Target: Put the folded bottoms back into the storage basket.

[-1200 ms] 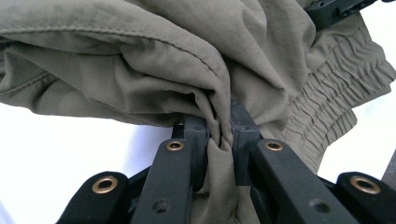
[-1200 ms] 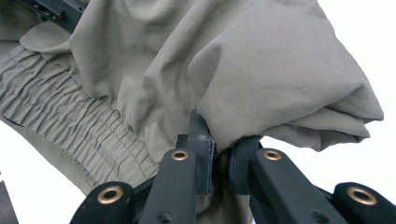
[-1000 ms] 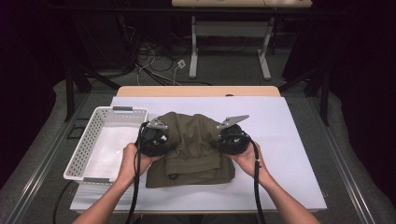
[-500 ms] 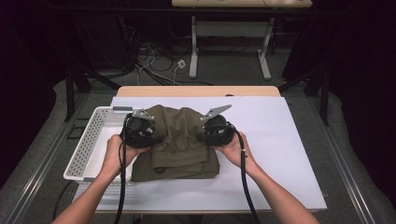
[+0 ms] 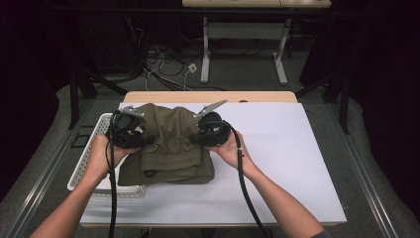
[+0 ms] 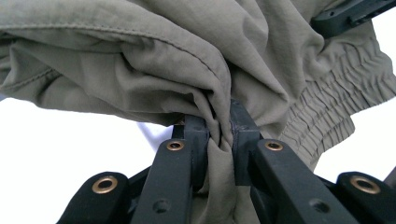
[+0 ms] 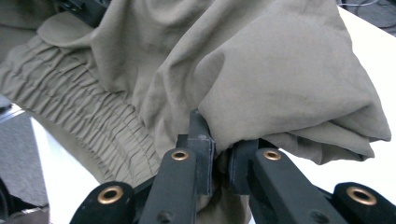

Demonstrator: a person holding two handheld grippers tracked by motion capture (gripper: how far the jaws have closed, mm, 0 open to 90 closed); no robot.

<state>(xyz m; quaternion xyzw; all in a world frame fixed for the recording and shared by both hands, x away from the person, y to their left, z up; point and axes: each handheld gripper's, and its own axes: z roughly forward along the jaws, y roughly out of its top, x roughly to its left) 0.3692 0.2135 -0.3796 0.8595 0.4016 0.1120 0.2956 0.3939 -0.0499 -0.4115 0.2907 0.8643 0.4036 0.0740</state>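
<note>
A folded olive-green fabric garment with a ribbed elastic waistband point(image 5: 168, 146) is held between the two grippers above the white sheet covering the table point(image 5: 297, 168), its left portion overlapping the right edge of a white perforated plastic basket point(image 5: 91, 148). The left gripper point(image 5: 130, 134) is clamped on a bunched fold at the garment's left side; in the left gripper view the black jaws pinch the cloth point(image 6: 187, 70) tightly between them point(image 6: 219, 135). The right gripper point(image 5: 205, 131) is clamped on the garment's right side; in the right gripper view its jaws point(image 7: 219, 149) close on a thick fold of the fabric point(image 7: 280, 84). The lower edge of the garment rests on the white sheet, while the upper portion is gathered upward between the grippers.
</note>
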